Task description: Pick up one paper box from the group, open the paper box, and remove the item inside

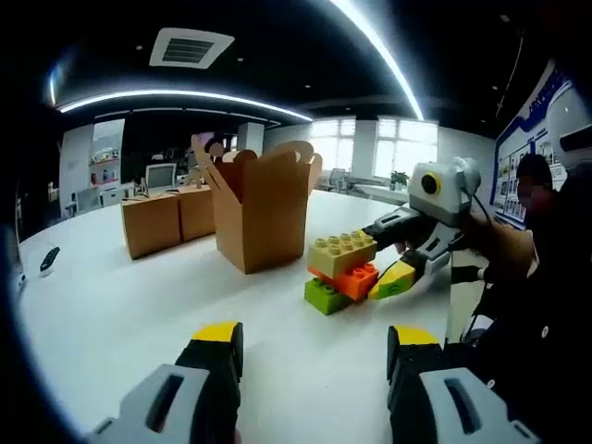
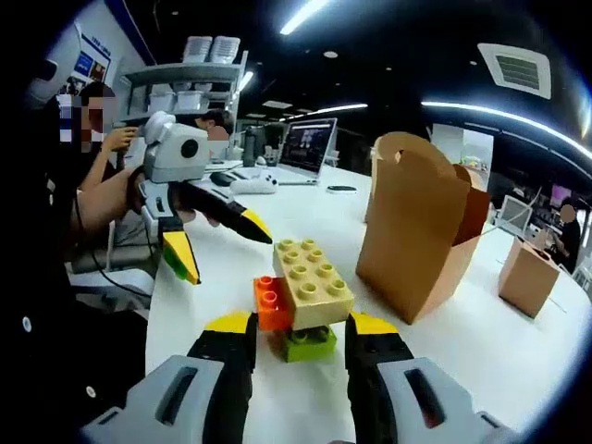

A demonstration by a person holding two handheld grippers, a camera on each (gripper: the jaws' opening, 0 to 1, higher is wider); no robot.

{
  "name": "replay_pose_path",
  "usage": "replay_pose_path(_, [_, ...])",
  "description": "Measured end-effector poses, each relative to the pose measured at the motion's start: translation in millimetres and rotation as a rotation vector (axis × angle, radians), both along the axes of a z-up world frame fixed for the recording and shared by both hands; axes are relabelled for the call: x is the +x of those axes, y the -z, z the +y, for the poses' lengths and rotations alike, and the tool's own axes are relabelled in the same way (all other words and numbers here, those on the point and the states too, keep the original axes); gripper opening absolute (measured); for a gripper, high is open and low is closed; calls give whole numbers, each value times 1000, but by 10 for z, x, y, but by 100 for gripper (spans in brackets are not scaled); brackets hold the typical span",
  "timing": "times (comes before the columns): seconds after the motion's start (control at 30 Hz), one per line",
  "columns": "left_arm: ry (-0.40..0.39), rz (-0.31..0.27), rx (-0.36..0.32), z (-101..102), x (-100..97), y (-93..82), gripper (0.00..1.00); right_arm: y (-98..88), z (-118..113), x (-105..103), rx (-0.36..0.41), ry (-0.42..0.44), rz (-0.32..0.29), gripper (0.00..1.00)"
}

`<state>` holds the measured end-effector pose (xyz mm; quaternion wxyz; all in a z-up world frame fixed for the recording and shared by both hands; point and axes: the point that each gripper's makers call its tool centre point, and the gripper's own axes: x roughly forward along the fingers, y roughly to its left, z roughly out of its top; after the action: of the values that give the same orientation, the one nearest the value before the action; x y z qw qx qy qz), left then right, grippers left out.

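Observation:
An open brown paper box [image 1: 264, 208] [image 2: 416, 231] stands upright on the white table [image 1: 111, 314], its flaps raised. Beside it sits a stack of toy bricks [image 1: 342, 268] [image 2: 301, 296]: tan on top, orange in the middle, green at the bottom, resting on the table. My right gripper [image 2: 301, 324] [image 1: 381, 259] has its jaws against both sides of the stack. My left gripper [image 1: 314, 338] [image 2: 217, 245] hovers open and holds nothing, a short way from the bricks. Two closed boxes [image 1: 151, 225] [image 1: 196, 211] stand behind the open one.
One closed box [image 2: 529, 273] sits at the far right in the right gripper view. A laptop [image 2: 305, 148], a mouse and small items lie further back. A dark object [image 1: 48, 259] lies near the table's left edge. A person [image 2: 92, 139] sits by a shelf.

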<state>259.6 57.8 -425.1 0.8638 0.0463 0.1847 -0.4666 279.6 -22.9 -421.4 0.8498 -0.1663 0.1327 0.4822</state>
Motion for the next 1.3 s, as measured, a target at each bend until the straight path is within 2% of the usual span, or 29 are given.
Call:
replay_pose_path(0.27, [4, 4, -1, -16, 4, 2, 63, -40, -95, 98, 5, -13, 14, 39])
replay_pose_path(0.47, [-1, 6, -2, -13, -8, -11, 63, -56, -90, -28, 14, -15, 17, 42])
replay_pose_path(0.63, [-36, 14, -2, 62, 8, -16, 63, -56, -227, -150, 29, 26, 18, 45])
replay_pose_path(0.77, [-72, 29, 5, 162, 17, 1, 63, -70, -422, -204, 49, 95, 30, 49])
replay_pose_path(0.97, [-148, 50, 26, 421, -10, -37, 66, -195, -897, -285, 86, 226, 49, 52])
replay_pose_path(1.17, [-216, 23, 44, 669, -27, -223, 70, -409, -1333, -327, 106, 317, 56, 54])
replay_pose_path(1.3, [-243, -2, 57, 792, -38, -388, 70, -554, -1536, -353, 99, 354, 47, 55])
